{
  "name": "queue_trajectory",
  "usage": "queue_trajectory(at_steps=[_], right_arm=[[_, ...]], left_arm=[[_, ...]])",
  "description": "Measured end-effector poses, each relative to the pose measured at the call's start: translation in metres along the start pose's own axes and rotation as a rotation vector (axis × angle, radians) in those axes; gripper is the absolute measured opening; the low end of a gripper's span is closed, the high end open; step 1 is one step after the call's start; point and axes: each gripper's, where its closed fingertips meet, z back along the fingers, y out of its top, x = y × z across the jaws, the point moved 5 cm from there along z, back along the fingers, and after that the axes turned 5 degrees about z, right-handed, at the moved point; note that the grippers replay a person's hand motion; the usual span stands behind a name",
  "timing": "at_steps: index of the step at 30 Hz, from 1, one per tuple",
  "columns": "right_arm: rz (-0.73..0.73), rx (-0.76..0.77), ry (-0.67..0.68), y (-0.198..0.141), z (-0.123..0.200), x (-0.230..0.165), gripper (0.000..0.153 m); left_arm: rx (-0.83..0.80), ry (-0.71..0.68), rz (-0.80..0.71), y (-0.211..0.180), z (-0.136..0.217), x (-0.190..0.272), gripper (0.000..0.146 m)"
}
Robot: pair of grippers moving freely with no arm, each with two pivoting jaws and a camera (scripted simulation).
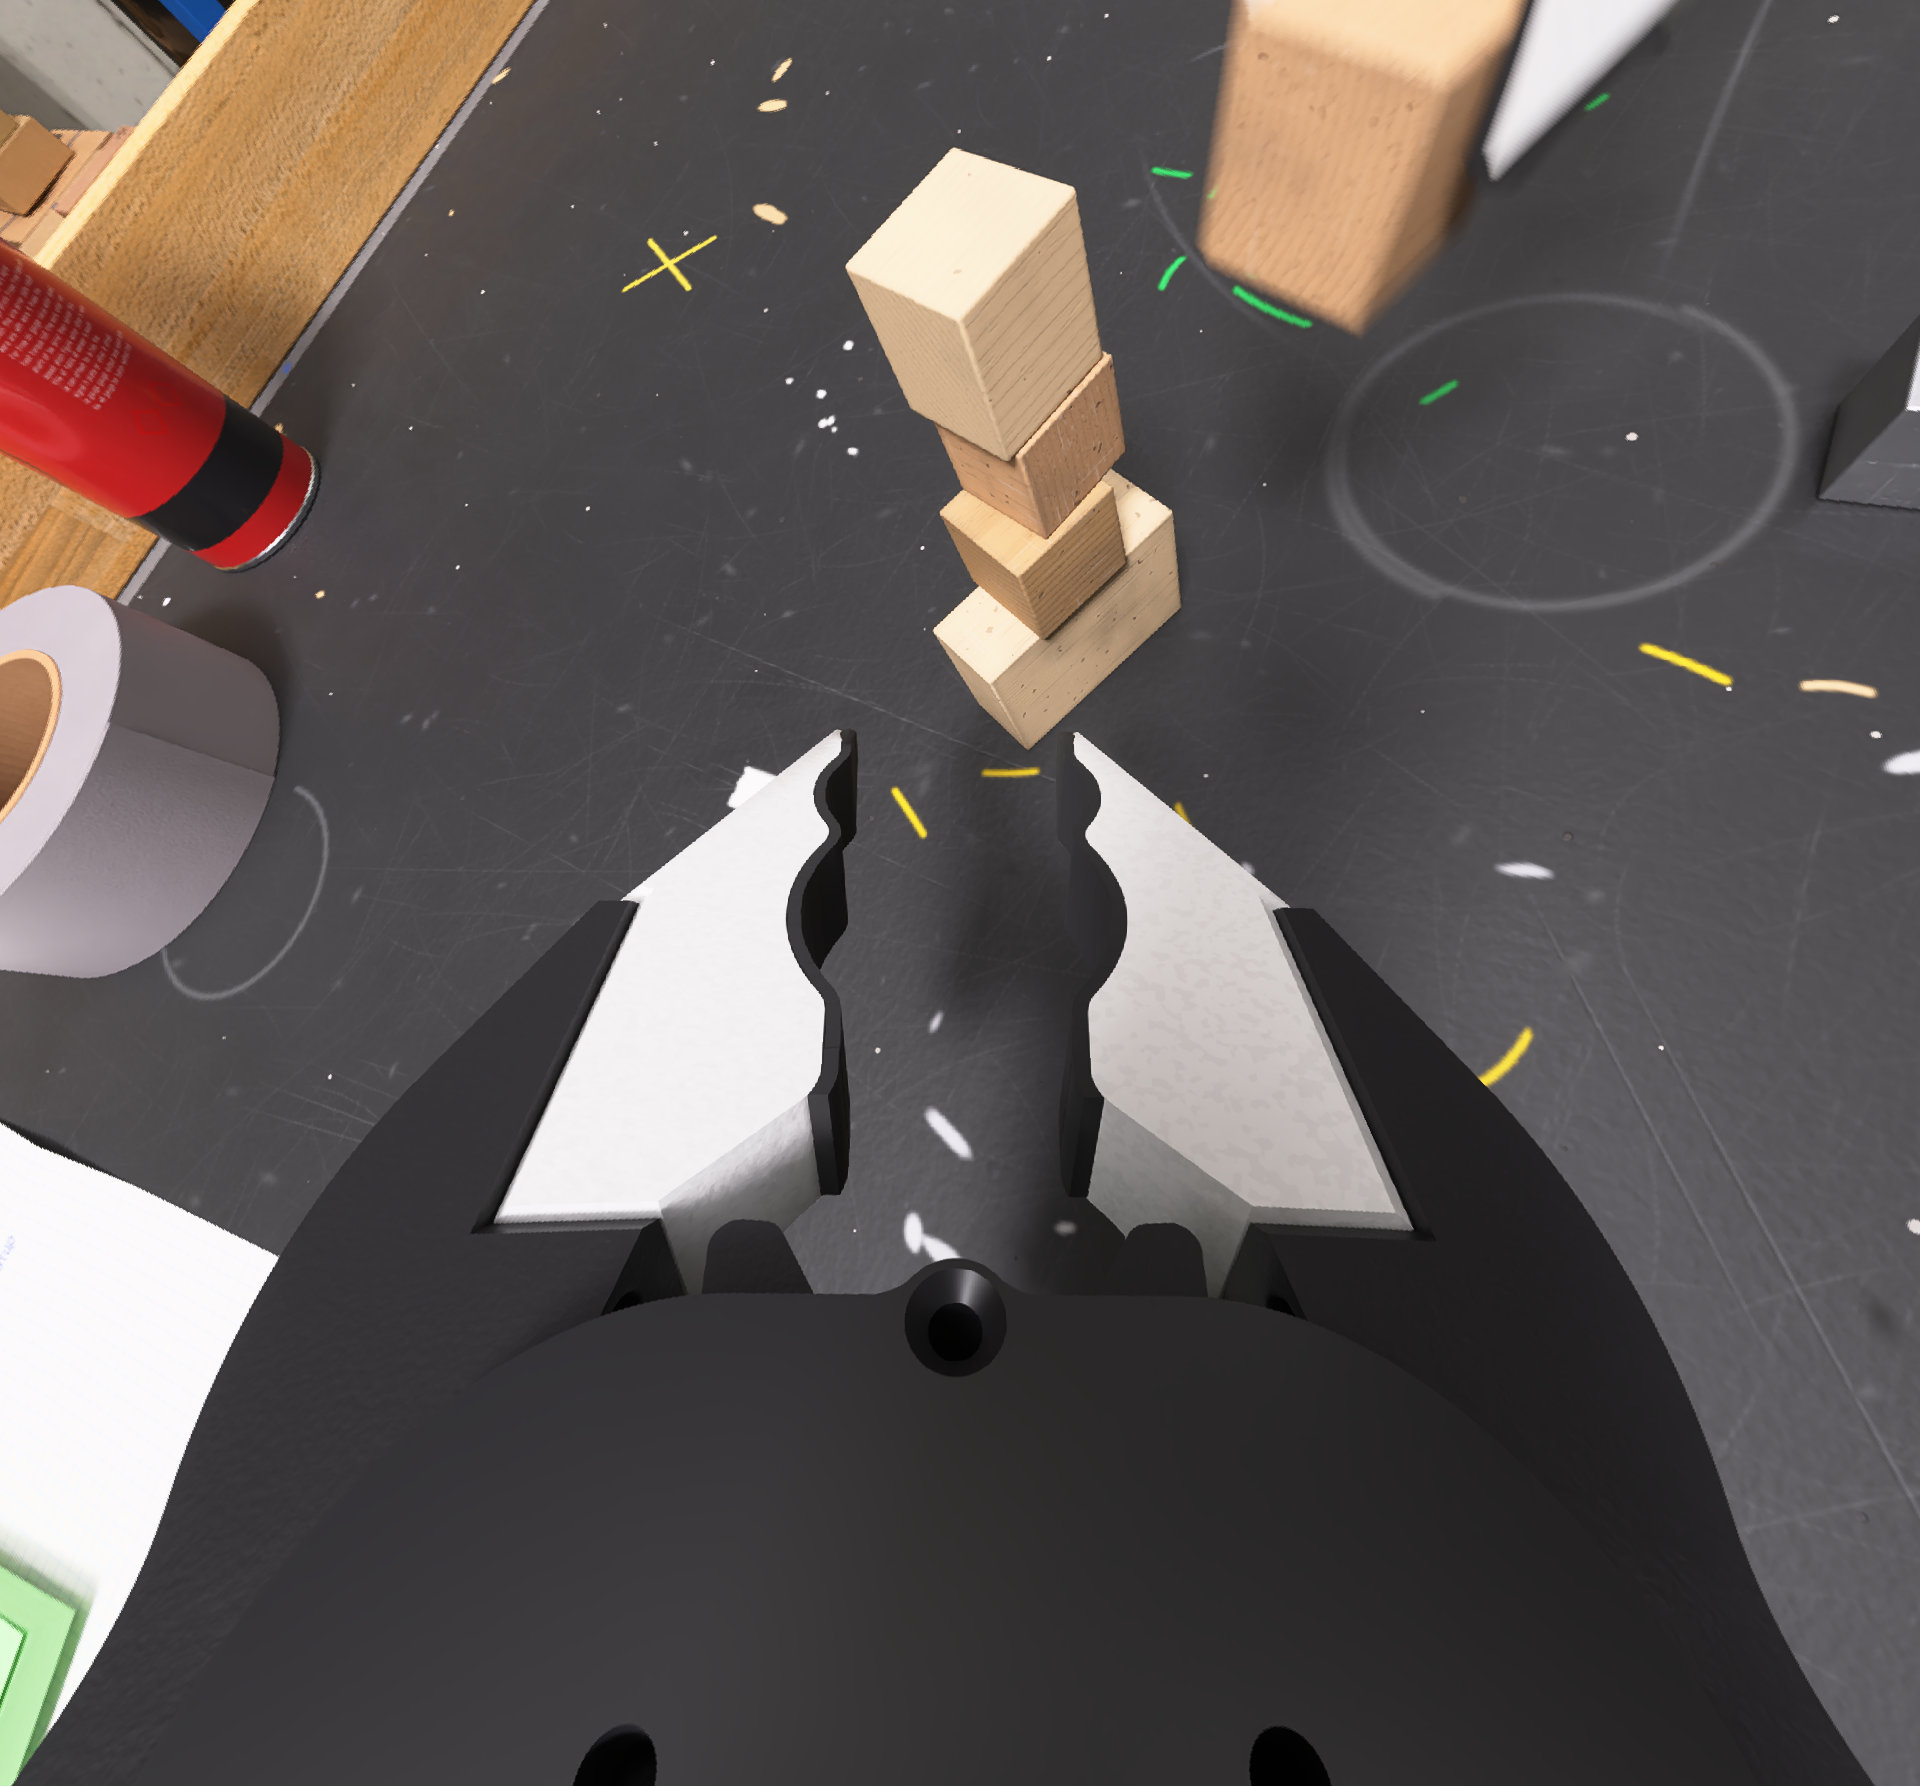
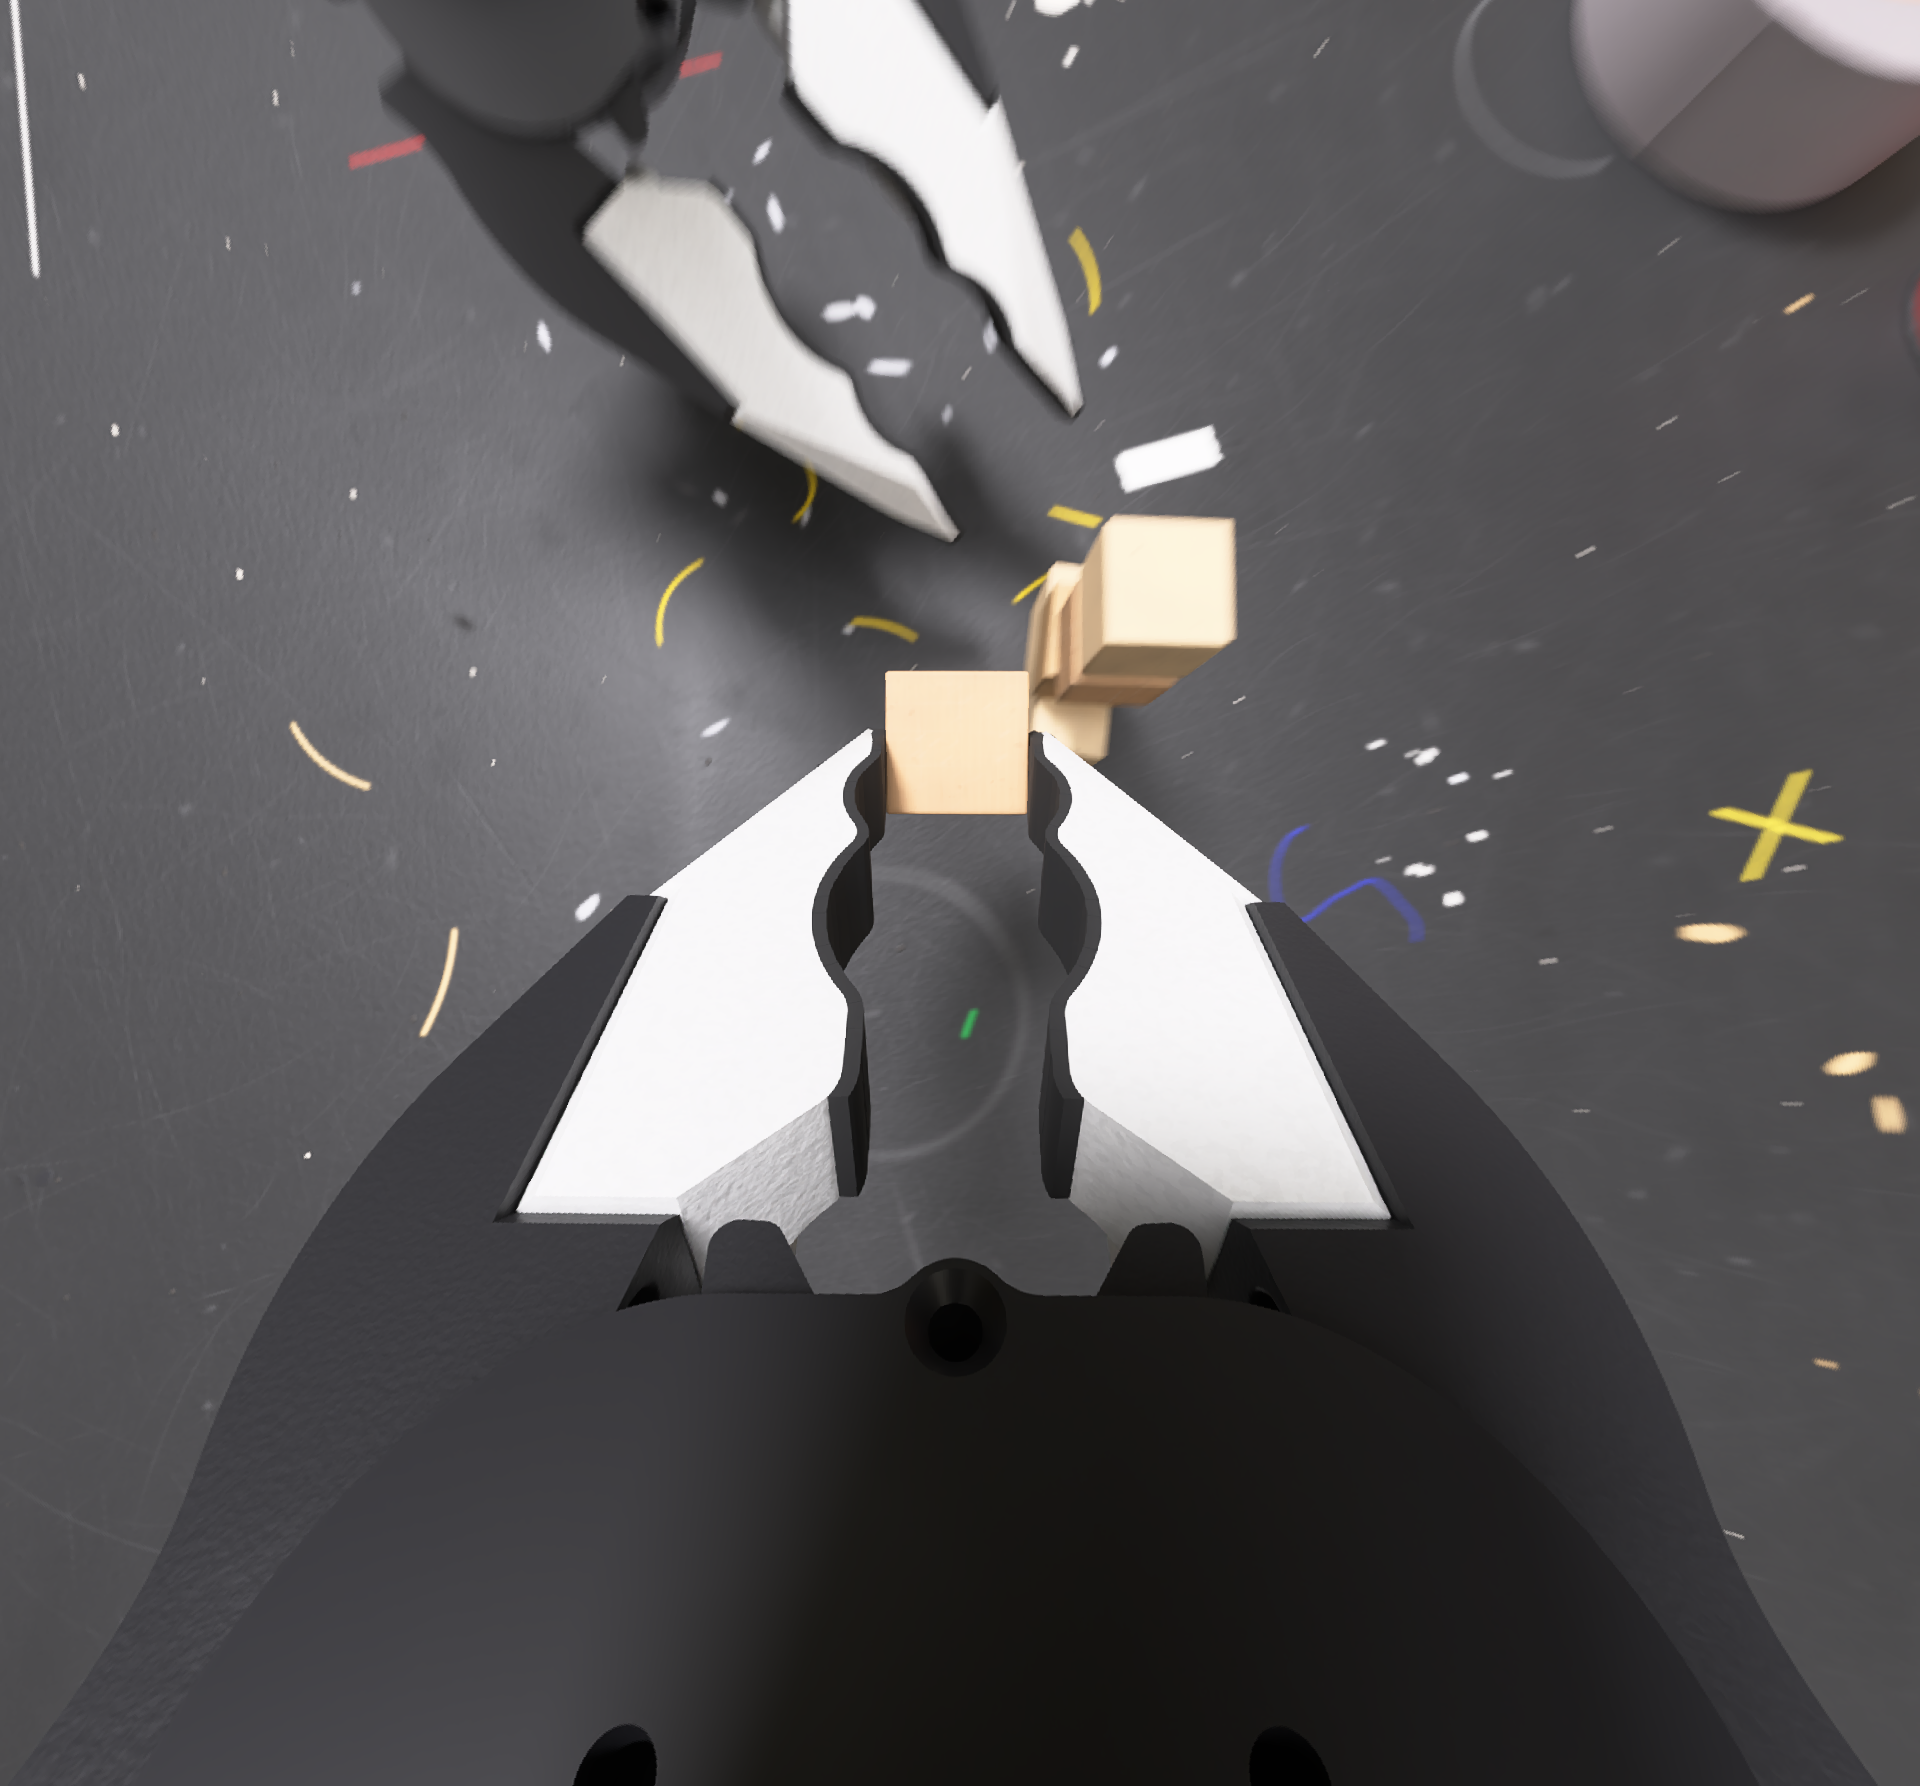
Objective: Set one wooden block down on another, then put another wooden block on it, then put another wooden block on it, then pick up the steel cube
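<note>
On the dark scratched table point(image 1: 1558, 905) stands a tower of four wooden blocks point(image 1: 1029, 448), the pale largest block point(image 1: 1070, 645) at the bottom, two smaller brownish ones above it, and a pale top block point(image 1: 977, 292) on them; each block is turned a little against the one under it, and the tower seems to lean slightly toward 11 o'clock in the left wrist view; the left tongs point(image 1: 961, 749) hang just at 6 o'clock of the tower, spread apart and with nothing between them; the right tongs point(image 2: 956, 749) are pinching a fifth wooden block point(image 2: 956, 744) between the fingertips, above the table; in the left wrist view this held block is blurred at 1 o'clock of the tower, well apart from it; a dark grey cube point(image 1: 1881, 437), perhaps the steel cube, is cut by the edge at 3 o'clock; a red can point(image 1: 135, 427) lies at 9 o'clock, partly on a wooden board point(image 1: 312, 105); a roll of pale tape point(image 1: 135, 780) stands below it; white paper point(image 1: 83, 1321) lies at 8 o'clock.
</note>
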Motion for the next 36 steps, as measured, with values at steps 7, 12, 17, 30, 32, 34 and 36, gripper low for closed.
queue_trajectory(at_steps=[7,12,17,30,32,34,36], right_arm=[[0.014,-0.025,-0.012,0.036,0.016,0.034,0.026],[0.014,-0.098,-0.003,0.035,0.000,0.041,0.026],[-0.008,-0.093,-0.014,0.032,-0.005,0.044,0.033],[0.163,-0.216,0.100,-0.071,0.011,-0.054,0.047],[0.197,-0.242,0.161,-0.091,0.001,-0.068,0.049],[0.223,-0.260,0.224,-0.105,-0.008,-0.078,0.047],[0.249,-0.281,0.253,-0.113,-0.015,-0.083,0.044]], left_arm=[[-0.003,0.002,-0.001,-0.001,0.000,-0.001,0.038],[-0.002,0.003,-0.001,-0.001,0.001,-0.002,0.038],[-0.004,0.000,-0.003,-0.001,0.001,-0.001,0.038],[0.003,-0.005,-0.001,0.000,0.001,0.000,0.038],[0.002,-0.007,-0.001,0.000,0.001,0.002,0.038],[0.002,-0.008,-0.001,0.000,0.001,0.002,0.039],[0.002,-0.009,0.001,0.000,0.000,0.002,0.039]])
